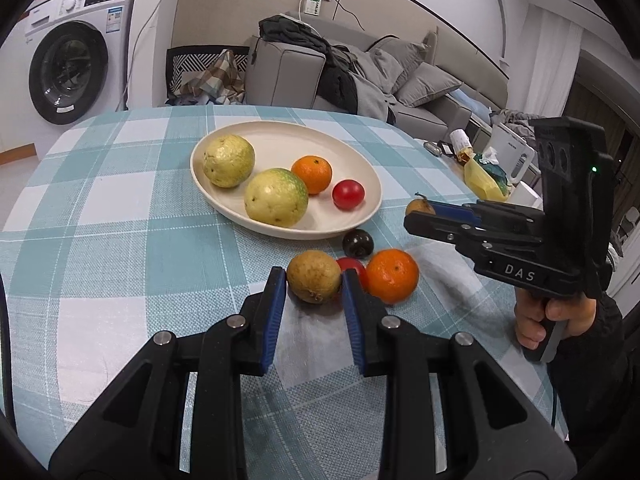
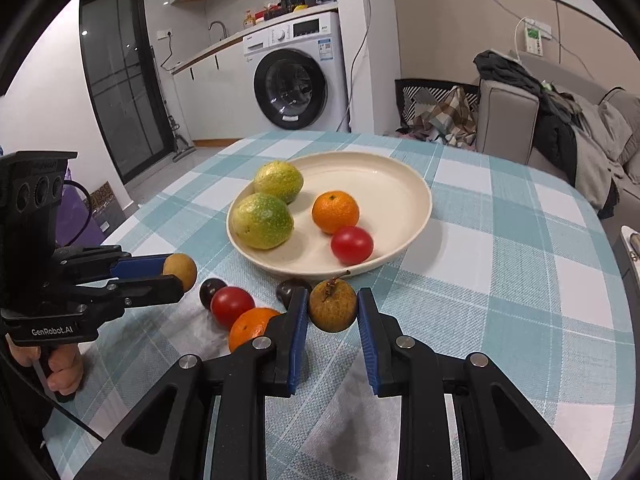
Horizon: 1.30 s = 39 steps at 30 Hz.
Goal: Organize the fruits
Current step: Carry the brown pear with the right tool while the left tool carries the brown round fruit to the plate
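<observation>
Landmark: the cream plate [image 1: 360, 168] on the checked counter [image 1: 120, 208].

Left hand-held gripper [image 1: 314, 280]: jaws narrow, clamped on a brown round fruit [image 1: 313, 276], which sits between the blue pads on the near side of the plate.

Right hand-held gripper [image 2: 333, 304]: jaws narrow, clamped on a second brown fruit with a stem [image 2: 332, 306], just off the plate's near rim.

On the plate: two yellow-green fruits [image 1: 228, 160], [image 1: 276, 197], one orange [image 1: 312, 174] and one red tomato [image 1: 348, 195].

On the counter, near side of the plate: a dark plum [image 1: 358, 243] closest to the rim, then a second tomato [image 1: 354, 268] and a second orange [image 1: 392, 276], just beside the left gripper's fruit. The right wrist view shows another dark plum [image 2: 211, 290] beside that tomato
</observation>
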Tool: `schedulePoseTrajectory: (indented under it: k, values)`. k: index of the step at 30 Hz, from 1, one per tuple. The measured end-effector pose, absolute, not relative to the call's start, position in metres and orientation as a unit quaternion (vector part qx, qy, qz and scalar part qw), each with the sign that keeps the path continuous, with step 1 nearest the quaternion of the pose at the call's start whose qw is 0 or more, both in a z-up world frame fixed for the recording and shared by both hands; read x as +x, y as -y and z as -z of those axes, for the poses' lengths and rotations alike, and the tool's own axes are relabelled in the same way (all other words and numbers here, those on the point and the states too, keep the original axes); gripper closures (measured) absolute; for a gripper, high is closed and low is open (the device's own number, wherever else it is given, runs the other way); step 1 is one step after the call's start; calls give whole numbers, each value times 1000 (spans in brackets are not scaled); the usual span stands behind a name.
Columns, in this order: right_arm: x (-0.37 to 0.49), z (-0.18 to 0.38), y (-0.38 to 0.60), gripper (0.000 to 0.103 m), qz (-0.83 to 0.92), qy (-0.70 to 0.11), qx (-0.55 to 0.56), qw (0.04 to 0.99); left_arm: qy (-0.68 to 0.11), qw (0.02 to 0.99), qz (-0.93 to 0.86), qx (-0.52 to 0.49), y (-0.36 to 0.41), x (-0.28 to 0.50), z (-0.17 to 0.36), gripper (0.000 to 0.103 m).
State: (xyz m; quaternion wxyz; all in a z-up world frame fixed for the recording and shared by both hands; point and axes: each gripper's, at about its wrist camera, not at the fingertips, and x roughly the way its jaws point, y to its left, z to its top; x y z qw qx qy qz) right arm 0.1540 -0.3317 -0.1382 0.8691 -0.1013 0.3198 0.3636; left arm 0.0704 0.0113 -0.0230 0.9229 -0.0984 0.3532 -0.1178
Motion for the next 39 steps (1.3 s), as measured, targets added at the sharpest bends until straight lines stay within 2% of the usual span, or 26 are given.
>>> schedulePoseTrajectory:
  k: [15,39]
  values:
    - [157,130,330,77,-369,-303,-63,876,-341,932,99,-70,5,109,7,77]
    - [177,133,310,77,-372,-325,-59,867,-365,926,87,-49,10,148,29,77]
